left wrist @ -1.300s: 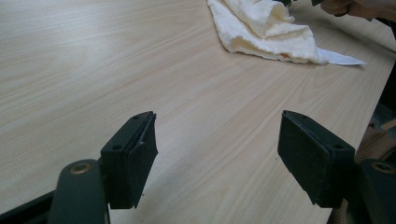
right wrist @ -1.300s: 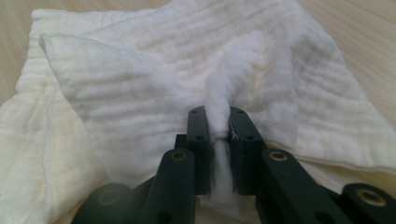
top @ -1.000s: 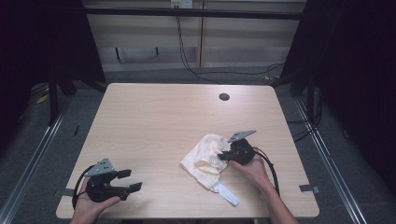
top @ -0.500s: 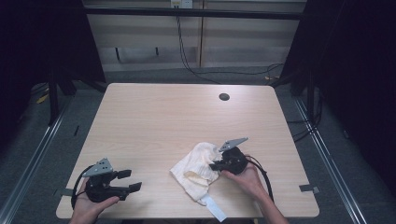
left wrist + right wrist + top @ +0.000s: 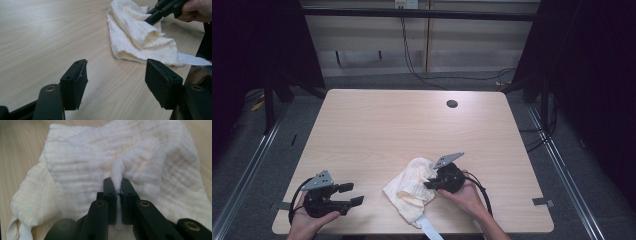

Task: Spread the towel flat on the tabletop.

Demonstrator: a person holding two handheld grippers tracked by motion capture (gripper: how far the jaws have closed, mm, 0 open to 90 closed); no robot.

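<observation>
A crumpled cream cloth lies near the front edge of the wooden table, right of centre. My right gripper is shut on a pinched fold of the cloth, with the fabric squeezed between its jaws. In the left gripper view the cloth lies ahead and to the right, with the other gripper's jaws on it. My left gripper rests at the table's front left, open, with nothing between its pads.
A white label strip hangs from the cloth over the table's front edge. A dark round hole sits near the table's far right. Cables run on the floor behind the table.
My right gripper has dragged the cloth to the left and toward the front edge. The left gripper has stayed in place.
</observation>
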